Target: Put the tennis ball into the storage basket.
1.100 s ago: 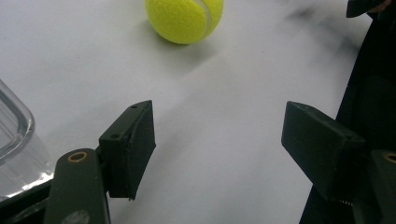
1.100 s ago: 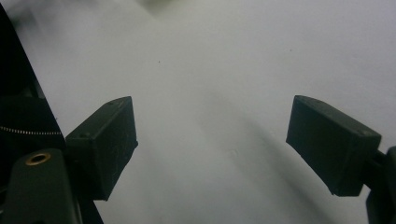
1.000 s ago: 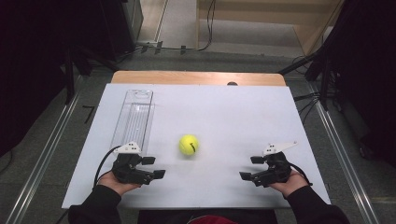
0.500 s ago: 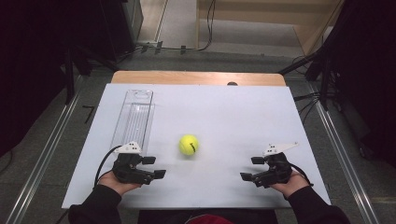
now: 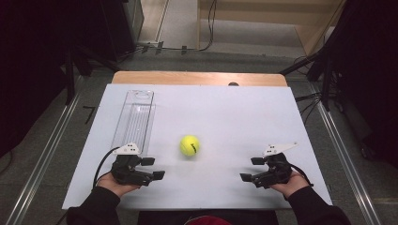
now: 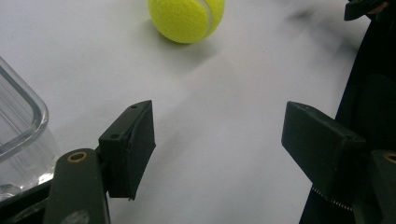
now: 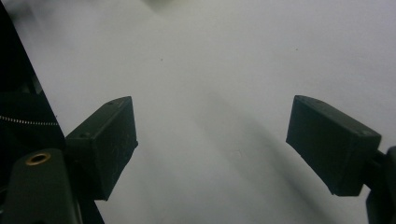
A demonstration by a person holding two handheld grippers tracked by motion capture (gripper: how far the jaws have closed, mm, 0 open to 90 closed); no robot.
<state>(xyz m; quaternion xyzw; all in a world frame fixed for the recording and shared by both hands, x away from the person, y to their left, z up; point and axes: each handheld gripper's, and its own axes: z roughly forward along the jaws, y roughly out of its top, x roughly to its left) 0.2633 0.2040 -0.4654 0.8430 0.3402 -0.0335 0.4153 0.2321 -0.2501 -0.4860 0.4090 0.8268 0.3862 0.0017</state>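
I am being filmed from above and behind my seat, looking forward and down over the whole table point(image 5: 225, 108). The cameras on my grippers are looking low and close across its white top. The high and left gripper views are sharing the ball point(image 5: 189, 145) point(image 6: 187, 18).

- Tennis ball point(image 6: 187, 18): its top is cut off by the upper edge of the left gripper view. In the right gripper view only a blurred yellow-green smear at the top edge, probably the same ball.
- Clear plastic tray point(image 6: 18, 135): cut off by the left edge of the left gripper view; only one rounded corner is seen.
- Dark object on the table's far edge point(image 5: 233, 84): too small to identify in the high view.
- Person's forearms: cut off by the bottom edge of the high view.
- Right gripper point(image 6: 362, 7): cropped at the top right corner of the left gripper view; its jaw spacing cannot be read there.
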